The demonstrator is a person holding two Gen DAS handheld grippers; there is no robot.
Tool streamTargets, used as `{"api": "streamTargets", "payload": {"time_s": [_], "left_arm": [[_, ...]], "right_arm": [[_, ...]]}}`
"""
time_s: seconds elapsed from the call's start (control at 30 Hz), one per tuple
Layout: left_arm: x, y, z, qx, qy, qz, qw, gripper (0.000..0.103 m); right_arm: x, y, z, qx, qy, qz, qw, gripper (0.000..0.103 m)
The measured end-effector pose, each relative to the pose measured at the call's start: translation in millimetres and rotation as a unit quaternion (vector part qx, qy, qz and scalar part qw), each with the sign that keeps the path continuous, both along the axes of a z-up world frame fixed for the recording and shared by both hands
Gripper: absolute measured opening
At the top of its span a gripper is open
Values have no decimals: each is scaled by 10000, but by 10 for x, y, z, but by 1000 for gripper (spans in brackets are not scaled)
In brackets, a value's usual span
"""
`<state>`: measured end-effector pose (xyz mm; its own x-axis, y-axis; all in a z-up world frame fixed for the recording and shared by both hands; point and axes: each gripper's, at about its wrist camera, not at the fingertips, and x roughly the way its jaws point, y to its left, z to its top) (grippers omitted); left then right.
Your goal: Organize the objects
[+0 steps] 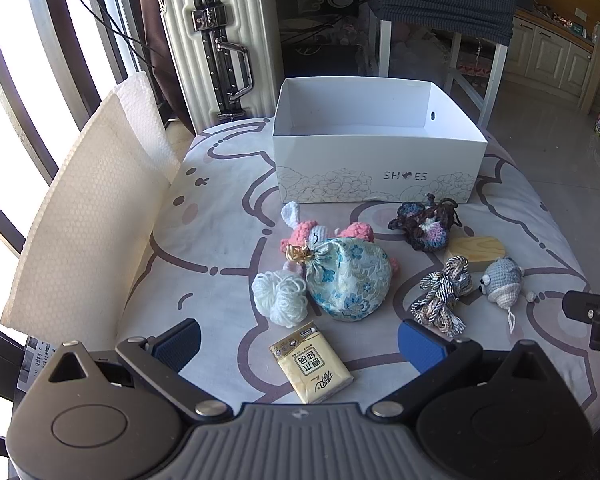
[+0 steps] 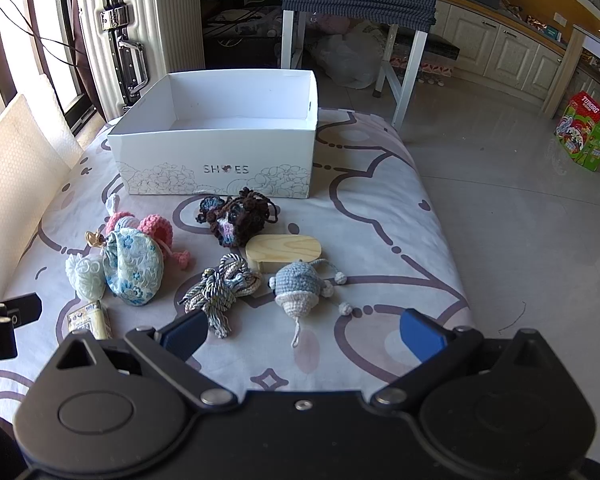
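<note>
Left gripper [image 1: 298, 345]: spread wide, holding nothing, tissue pack [image 1: 311, 362] between its fingers.
Clutter before the shoe box [image 1: 376, 162]: white yarn [image 1: 280, 296], floral pouch [image 1: 346, 278], cord bundle [image 1: 444, 292], crochet mouse [image 1: 502, 280].
Shoe box: empty.
Right gripper [image 2: 303, 336]: spread wide, holding nothing.

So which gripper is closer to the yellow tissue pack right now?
Left. The tissue pack lies between the open fingers of the left gripper; the right gripper hovers off to its right, by the crocheted mouse.

Black left gripper [image 1: 298, 344], blue pads [image 1: 420, 346], silver screws
</note>
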<state>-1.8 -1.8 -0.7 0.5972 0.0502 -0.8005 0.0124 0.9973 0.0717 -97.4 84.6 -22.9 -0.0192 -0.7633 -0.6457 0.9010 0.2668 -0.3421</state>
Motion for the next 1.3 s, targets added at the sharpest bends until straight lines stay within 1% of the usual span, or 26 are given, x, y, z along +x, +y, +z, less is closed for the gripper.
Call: {"api": "streamTargets", "payload": {"time_s": [0.5, 0.73, 0.83, 0.9, 0.97, 1.1, 1.2, 1.3], "left_arm": [[-12, -36, 25, 51, -34, -24, 10000, 103], [-84, -89, 138, 147, -241, -53, 9996, 103], [-131, -93, 205, 31, -250, -26, 9997, 103], [-168, -96, 282, -33, -318, -23, 9995, 103], [-217, -102, 387, -16, -454, 17, 9990, 103], [-295, -76, 674, -68, -765, 39, 9970, 103], [-324, -43, 954, -34, -1115, 61, 9937, 103], [-303, -1, 1209, 109, -1436, 142, 9895, 103]], "right_arm": [[-8, 15, 9, -44, -40, -91, 9999, 103], [-31, 62, 69, -173, -91, -103, 9998, 103], [-38, 115, 117, -246, -159, -85, 9995, 103], [-44, 164, 164, -323, -218, -51, 9992, 103], [-53, 221, 212, -450, -265, -49, 9986, 103], [-89, 313, 354, -564, -481, -11, 9973, 103], [-95, 372, 546, -740, -632, 78, 9952, 103], [-77, 404, 786, -946, -687, 248, 9928, 103]]}}
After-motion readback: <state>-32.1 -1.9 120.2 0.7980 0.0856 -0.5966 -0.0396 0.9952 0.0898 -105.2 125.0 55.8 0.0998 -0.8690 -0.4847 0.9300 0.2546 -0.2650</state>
